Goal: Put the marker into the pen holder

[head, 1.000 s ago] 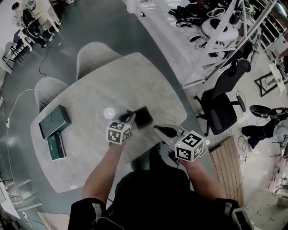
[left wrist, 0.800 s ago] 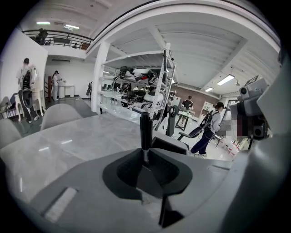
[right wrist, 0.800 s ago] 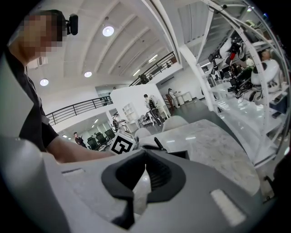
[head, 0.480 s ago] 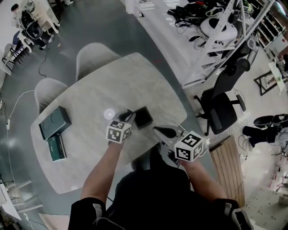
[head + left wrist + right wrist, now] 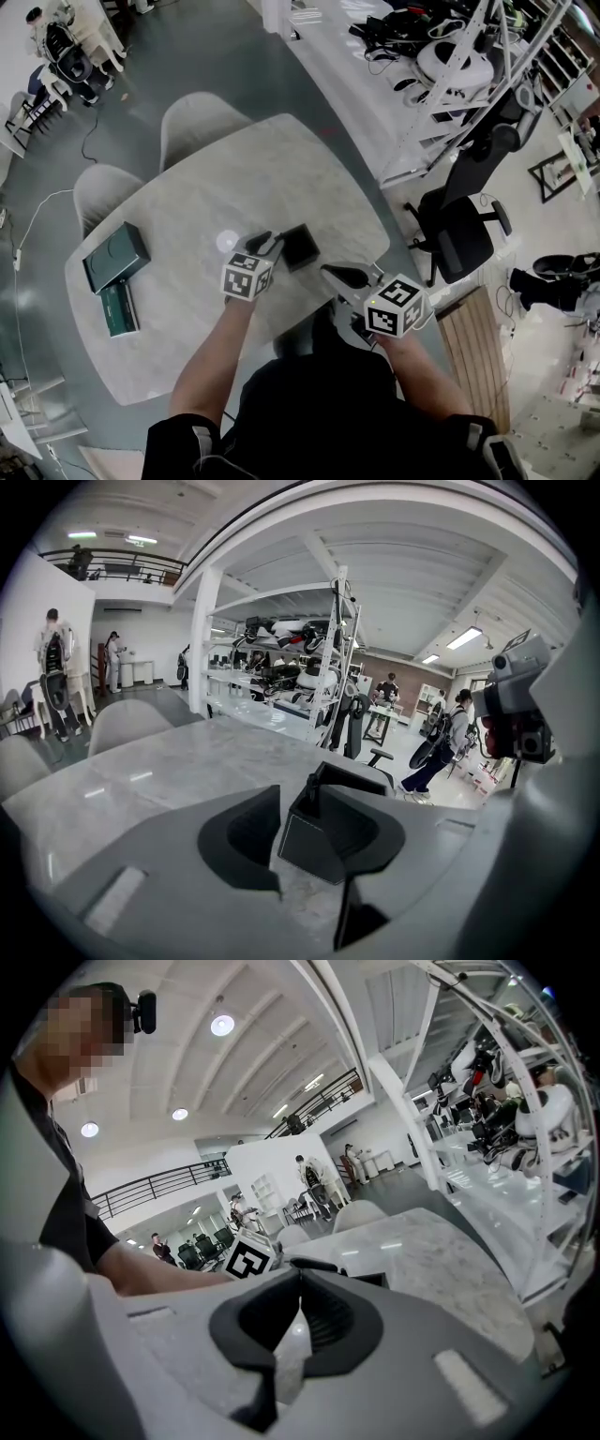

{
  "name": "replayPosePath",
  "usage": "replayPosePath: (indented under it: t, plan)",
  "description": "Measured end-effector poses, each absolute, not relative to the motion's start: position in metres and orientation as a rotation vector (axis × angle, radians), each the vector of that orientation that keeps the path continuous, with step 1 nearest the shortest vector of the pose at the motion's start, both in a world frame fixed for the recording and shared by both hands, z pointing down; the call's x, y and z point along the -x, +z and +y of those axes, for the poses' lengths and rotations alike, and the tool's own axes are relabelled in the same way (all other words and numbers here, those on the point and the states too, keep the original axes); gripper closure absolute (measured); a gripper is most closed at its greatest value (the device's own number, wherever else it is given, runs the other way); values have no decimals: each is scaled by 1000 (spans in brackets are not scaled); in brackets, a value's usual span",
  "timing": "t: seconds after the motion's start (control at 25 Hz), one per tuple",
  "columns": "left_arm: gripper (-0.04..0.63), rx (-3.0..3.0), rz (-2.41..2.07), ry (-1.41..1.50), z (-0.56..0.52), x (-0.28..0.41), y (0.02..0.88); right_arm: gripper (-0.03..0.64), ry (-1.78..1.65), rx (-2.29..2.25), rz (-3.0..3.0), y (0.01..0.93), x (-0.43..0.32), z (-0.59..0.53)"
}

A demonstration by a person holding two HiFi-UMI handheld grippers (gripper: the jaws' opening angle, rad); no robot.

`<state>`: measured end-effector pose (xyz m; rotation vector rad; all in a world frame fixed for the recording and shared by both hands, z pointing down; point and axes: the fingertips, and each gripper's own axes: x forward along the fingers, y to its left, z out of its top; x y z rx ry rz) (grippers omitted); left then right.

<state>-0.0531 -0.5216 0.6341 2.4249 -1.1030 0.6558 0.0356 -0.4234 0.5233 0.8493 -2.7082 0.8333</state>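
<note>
The black square pen holder (image 5: pixel 298 247) stands on the pale marble table (image 5: pixel 234 178). In the left gripper view the pen holder (image 5: pixel 312 847) is right in front, and the dark marker (image 5: pixel 308 787) stands upright in its near corner. My left gripper (image 5: pixel 266 243) is just left of the holder. The jaws of the left gripper (image 5: pixel 305 808) are opening, and the pads are clear of the marker. My right gripper (image 5: pixel 343 275) hangs over the table's near edge, right of the holder. The right gripper (image 5: pixel 299 1283) is shut on nothing.
Two dark green boxes (image 5: pixel 114 253) (image 5: pixel 117 307) lie at the table's left end. Two pale chairs (image 5: pixel 197 117) (image 5: pixel 103 187) stand at the far side. A black office chair (image 5: pixel 464 225) and a shelf rack (image 5: pixel 469 56) are to the right.
Both grippers and the pen holder stay almost where they were. The left gripper's jaws look a little wider apart.
</note>
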Motion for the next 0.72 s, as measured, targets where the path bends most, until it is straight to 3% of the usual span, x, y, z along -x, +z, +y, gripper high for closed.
replayPosePath:
  t: [0.44, 0.72]
  plan:
    - [463, -2465, -1192, 553, -501, 88, 587, 612, 740, -922, -2730, 497, -25, -409]
    - [557, -2586, -1218, 389, -466, 106, 517, 612, 570, -1062, -2744, 459, -33, -388]
